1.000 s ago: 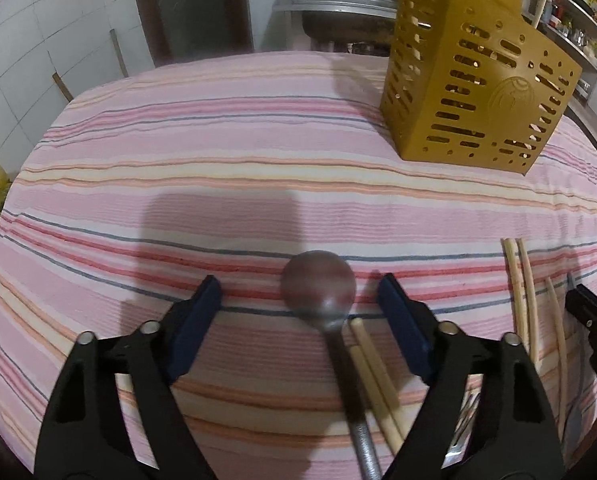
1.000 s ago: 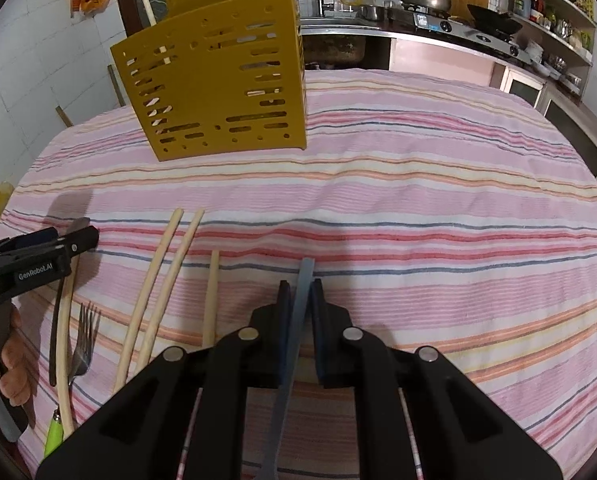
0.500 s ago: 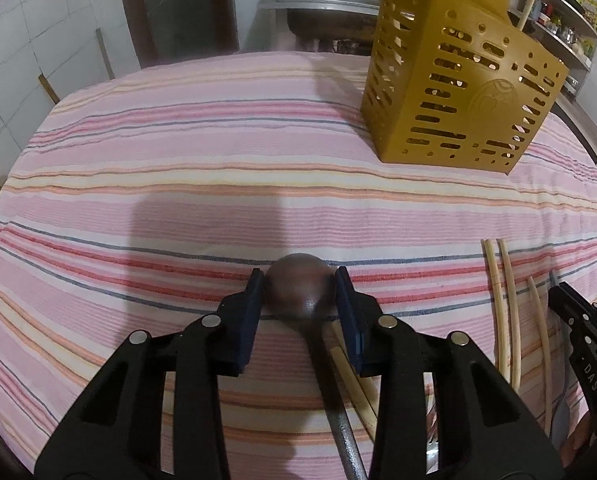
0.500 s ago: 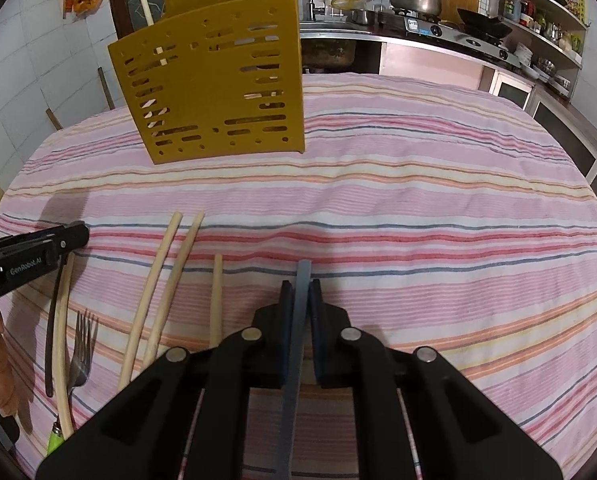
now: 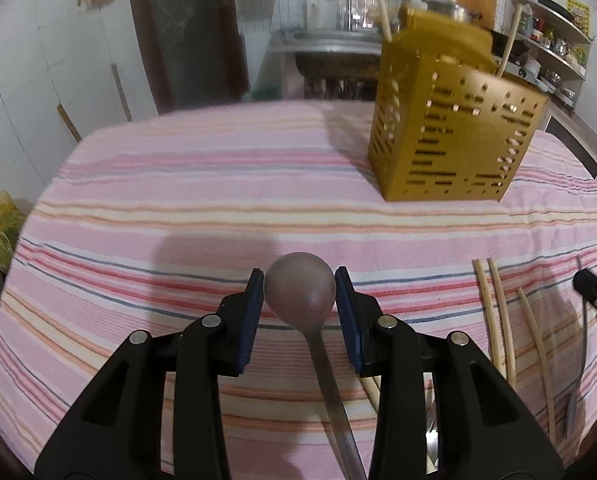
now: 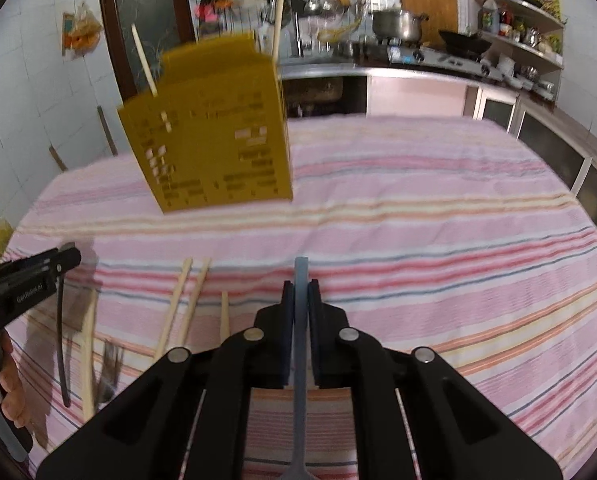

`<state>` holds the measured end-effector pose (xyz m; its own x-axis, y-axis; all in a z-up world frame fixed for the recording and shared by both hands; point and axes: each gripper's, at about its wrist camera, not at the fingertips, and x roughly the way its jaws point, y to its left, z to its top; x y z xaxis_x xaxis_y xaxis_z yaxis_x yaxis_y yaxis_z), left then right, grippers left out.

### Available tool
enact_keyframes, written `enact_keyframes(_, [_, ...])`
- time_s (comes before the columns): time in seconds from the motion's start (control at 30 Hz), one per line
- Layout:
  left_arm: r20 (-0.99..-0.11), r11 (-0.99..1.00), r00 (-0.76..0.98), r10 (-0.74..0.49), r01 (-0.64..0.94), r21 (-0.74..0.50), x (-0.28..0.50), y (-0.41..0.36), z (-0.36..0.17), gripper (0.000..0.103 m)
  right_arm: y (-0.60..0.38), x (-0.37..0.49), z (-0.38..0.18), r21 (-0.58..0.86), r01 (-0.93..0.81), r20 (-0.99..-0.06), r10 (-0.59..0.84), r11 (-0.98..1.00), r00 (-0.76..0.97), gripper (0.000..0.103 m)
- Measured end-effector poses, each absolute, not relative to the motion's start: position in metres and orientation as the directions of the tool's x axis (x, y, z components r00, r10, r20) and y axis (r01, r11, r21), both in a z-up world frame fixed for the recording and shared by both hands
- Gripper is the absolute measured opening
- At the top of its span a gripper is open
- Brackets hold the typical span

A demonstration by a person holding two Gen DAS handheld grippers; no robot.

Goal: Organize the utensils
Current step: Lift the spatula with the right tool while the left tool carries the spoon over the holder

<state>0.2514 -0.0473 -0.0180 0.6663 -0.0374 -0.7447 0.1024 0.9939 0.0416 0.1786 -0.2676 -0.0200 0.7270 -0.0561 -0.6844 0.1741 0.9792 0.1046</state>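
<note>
White tiled walls [image 5: 38, 92] close in the left side of the room, with a dark wooden door frame [image 6: 110, 32] around a frosted pane behind. The desk wears a cloth [image 6: 438, 216] striped in pink, cream and blue. Beyond its far edge runs a steel counter [image 6: 330, 70] with a sink; a gas stove [image 6: 438, 58] carrying a steel pot [image 6: 398, 24] stands to the right. Open shelves [image 6: 518, 46] crowded with jars fill the far right corner, and ladles hang over the counter.
</note>
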Motion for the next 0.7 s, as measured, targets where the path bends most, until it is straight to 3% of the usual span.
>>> enact_keyframes(0.33, [-0.589,0.992,0.808,-0.004,0.079,0.103,0.201,-0.044,0.021,0.035,-0.265,0.149,0.016,0.129,0.163,-0.528,-0.071,0.978,0.846,0.007])
enact_keyframes(0.7, [-0.466,0.993,0.885,-0.016,0.071,0.1,0.164,-0.036,0.05,0.035,-0.258,0.134,0.028,0.129,0.148,-0.446,-0.076,0.981,0.892,0.007])
